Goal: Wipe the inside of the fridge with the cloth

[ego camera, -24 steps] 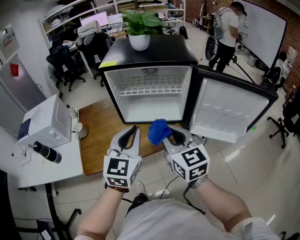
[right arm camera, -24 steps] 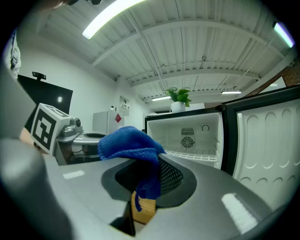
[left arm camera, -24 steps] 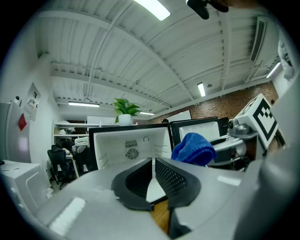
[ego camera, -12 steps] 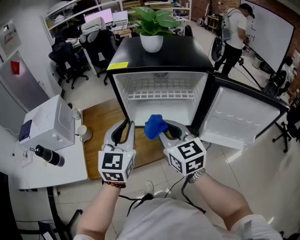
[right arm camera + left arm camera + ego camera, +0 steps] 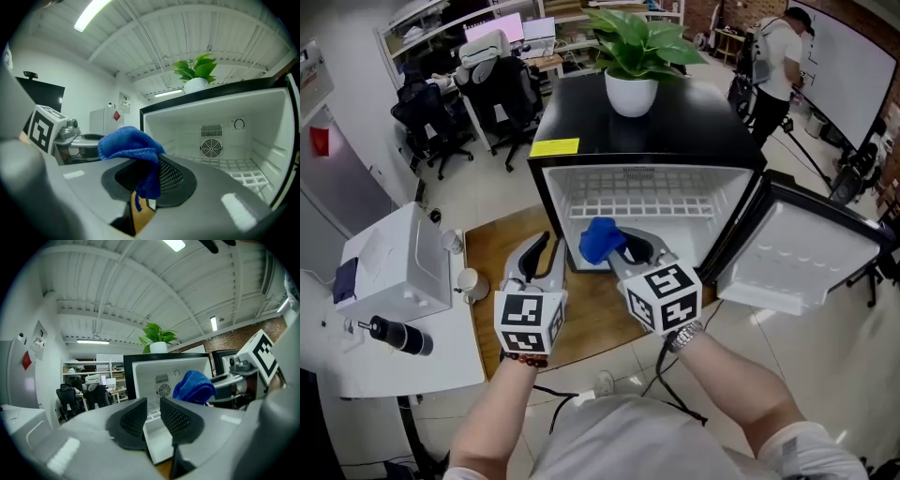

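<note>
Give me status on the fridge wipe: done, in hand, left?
Done: fridge door open, blue cloth gripped in right gripper.
In hand: cloth at the opening; left gripper empty, jaws just opening.
Left: all wiping; cloth touches no inner wall or shelf yet.

Nubby cloth (image 5: 600, 240), glossy fridge (image 5: 684, 127)

The head camera looks steeply down on the left tool (image 5: 546, 251), the right tool (image 5: 623, 248) and the open fridge (image 5: 581, 127). Each tool's camera sits just behind its own jaws and looks almost level into the fridge, which seems near. All three views share the fridge and the plant (image 5: 639, 42).
</note>
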Action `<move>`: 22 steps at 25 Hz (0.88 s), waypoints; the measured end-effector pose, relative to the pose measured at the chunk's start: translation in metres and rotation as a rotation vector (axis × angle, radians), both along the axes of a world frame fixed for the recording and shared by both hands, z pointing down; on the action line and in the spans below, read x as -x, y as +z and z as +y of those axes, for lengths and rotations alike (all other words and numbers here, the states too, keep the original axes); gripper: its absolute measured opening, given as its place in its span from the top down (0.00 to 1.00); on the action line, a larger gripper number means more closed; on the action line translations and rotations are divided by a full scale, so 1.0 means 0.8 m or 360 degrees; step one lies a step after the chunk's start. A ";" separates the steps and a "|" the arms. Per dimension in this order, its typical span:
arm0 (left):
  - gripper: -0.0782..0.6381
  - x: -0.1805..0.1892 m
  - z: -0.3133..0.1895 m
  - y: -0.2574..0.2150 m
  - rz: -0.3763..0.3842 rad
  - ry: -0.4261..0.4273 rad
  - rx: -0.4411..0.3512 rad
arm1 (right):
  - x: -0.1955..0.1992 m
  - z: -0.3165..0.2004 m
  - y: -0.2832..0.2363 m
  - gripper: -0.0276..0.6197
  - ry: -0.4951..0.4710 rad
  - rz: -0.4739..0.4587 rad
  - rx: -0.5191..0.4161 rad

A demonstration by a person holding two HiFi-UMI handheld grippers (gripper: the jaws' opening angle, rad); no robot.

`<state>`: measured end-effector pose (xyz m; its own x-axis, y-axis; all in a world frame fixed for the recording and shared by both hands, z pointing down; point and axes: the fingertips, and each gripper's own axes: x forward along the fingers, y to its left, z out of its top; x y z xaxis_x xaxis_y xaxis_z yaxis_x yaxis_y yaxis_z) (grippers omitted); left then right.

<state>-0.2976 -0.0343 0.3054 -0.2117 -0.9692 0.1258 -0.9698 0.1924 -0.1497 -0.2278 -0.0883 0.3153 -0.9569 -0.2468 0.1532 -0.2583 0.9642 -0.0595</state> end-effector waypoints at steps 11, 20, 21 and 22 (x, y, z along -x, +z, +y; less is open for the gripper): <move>0.76 0.069 -0.038 0.020 -0.0034 0.0051 0.0049 | 0.107 -0.034 0.019 0.84 -0.0008 0.0033 0.0036; 0.76 0.089 -0.054 0.034 -0.0029 0.0082 0.0075 | 0.151 -0.055 0.025 0.84 -0.0009 0.0032 0.0068; 0.76 0.089 -0.056 0.035 -0.0028 0.0088 0.0077 | 0.154 -0.057 0.025 0.84 -0.0007 0.0028 0.0069; 0.76 0.090 -0.057 0.036 -0.0028 0.0094 0.0078 | 0.157 -0.060 0.025 0.84 -0.0003 0.0025 0.0071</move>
